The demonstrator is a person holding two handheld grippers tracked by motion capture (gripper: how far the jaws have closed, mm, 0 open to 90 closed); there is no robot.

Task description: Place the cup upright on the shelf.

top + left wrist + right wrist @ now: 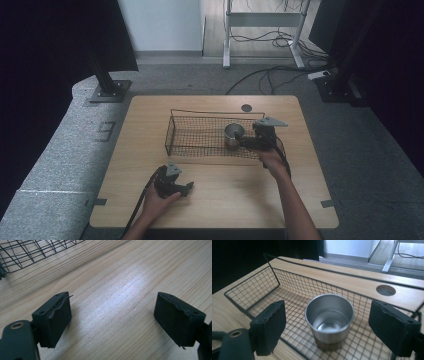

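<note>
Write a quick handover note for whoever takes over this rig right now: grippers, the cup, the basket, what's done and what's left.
Left gripper: open, nothing between its jaws, resting on the table in front of the wire basket.
Right gripper: at the basket's right end, jaws apart either side of the steel cup, not touching it.
Cup: upright and empty, standing inside the basket.
Done: cup is in the basket.
Left: probably just draw the right gripper clear.

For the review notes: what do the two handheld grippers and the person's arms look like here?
Both the left gripper and the right gripper are black with two blocky jaws and worn, ragged pads. Each carries a grey three-cornered plate and trails a black cable. Forearms are bare, without sleeves.
</note>
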